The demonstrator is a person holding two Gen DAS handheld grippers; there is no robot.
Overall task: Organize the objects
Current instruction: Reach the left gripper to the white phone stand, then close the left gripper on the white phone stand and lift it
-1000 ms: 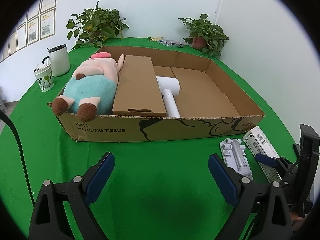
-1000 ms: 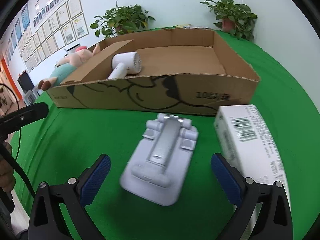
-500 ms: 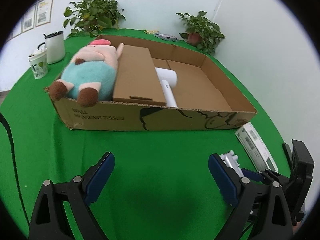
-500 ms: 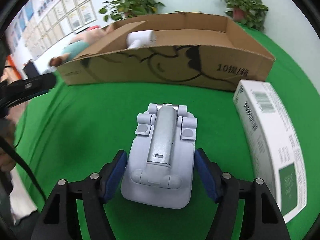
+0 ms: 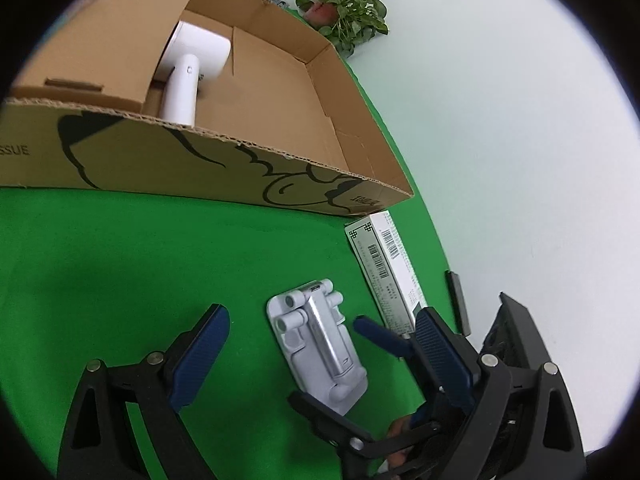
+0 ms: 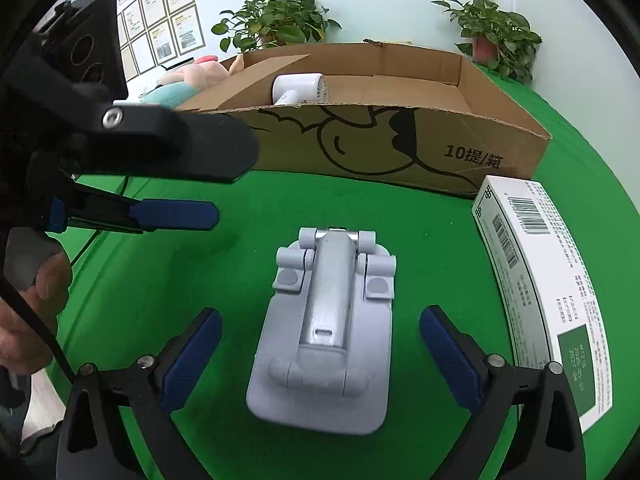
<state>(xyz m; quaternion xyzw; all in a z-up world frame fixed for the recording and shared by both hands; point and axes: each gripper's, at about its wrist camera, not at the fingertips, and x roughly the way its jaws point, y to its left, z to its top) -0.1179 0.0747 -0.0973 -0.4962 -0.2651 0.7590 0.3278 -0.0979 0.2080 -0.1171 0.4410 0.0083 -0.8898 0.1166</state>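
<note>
A pale grey folding phone stand lies flat on the green cloth between the fingers of my open right gripper, which do not touch it. It also shows in the left wrist view, between my open left gripper fingers. The left gripper shows at the left of the right wrist view. A white box with barcodes lies to the right of the stand. The open cardboard box behind holds a white hair dryer, a brown carton and a plush pig.
Two potted plants stand behind the cardboard box. Framed papers hang on the wall at the left. A hand and a black cable are at the left edge of the right wrist view.
My right gripper opened wider around the stand after narrowing on it. My left gripper swung right and down, close over the stand and beside the right gripper.
</note>
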